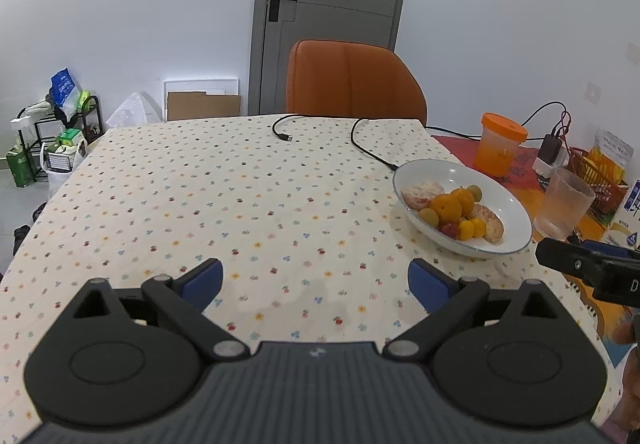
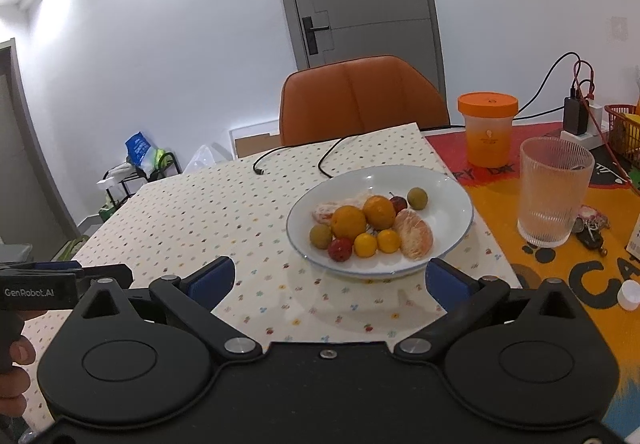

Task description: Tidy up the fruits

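Note:
A white plate point(image 2: 448, 187) with a thin blue rim holds the fruit: two oranges point(image 2: 349, 222), peeled citrus segments point(image 2: 416, 234), small yellow fruits point(image 2: 366, 244), a red fruit point(image 2: 340, 248) and green-brown round fruits point(image 2: 321, 236). In the left wrist view the same plate point(image 1: 508, 203) sits to the right. My right gripper point(image 2: 330, 278) is open just in front of the plate, with nothing between its fingers. My left gripper point(image 1: 315, 278) is open over bare tablecloth, left of the plate.
A ribbed glass point(image 2: 554, 191) and an orange-lidded jar point(image 2: 488, 131) stand right of the plate. Black cables point(image 2: 296, 153) lie at the far table edge before an orange chair point(image 2: 360, 99). Keys point(image 2: 590, 230), a white cap point(image 2: 629, 294) and a red basket point(image 2: 624, 129) sit at right.

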`<state>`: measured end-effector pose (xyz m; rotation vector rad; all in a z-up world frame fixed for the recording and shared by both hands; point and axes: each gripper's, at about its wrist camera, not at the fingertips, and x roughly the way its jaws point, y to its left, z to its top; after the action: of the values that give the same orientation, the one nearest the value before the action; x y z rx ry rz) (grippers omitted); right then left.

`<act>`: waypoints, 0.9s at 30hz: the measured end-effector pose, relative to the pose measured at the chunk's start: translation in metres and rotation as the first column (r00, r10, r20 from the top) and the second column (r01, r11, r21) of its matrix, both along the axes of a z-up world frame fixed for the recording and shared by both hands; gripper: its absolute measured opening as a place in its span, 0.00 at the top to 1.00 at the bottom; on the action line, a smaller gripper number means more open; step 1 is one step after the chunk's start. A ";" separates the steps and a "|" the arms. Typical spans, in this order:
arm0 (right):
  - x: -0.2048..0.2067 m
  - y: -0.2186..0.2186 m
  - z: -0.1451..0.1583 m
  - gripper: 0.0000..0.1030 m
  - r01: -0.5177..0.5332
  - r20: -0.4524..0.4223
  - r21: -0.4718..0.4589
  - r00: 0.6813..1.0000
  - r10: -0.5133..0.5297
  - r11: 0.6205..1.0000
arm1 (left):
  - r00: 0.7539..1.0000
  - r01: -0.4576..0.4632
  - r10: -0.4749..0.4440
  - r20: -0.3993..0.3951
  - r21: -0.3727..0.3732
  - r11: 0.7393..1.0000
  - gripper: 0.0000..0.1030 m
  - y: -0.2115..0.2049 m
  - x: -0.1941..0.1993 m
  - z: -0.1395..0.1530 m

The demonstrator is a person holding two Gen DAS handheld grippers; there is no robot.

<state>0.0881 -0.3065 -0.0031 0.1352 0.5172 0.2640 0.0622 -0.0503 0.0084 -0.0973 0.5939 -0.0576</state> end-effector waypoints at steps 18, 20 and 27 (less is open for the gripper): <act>-0.037 0.010 -0.001 0.00 -0.053 0.018 -0.001 0.998 0.053 0.999 | 0.999 -0.023 0.022 0.035 0.033 0.999 0.03 0.015 -0.052 0.002; -0.041 0.011 0.000 0.00 -0.054 0.015 -0.005 0.998 0.054 0.999 | 0.999 -0.020 0.019 0.037 0.036 0.999 0.03 0.017 -0.057 0.003; -0.054 0.016 0.014 0.00 -0.057 0.021 -0.012 0.998 0.057 0.998 | 0.998 -0.021 0.020 0.054 0.024 0.999 0.03 0.033 -0.072 0.012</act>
<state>0.0340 -0.2908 0.0106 0.1067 0.5019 0.3178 -0.0094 -0.0176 0.0200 -0.0778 0.5393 -0.0330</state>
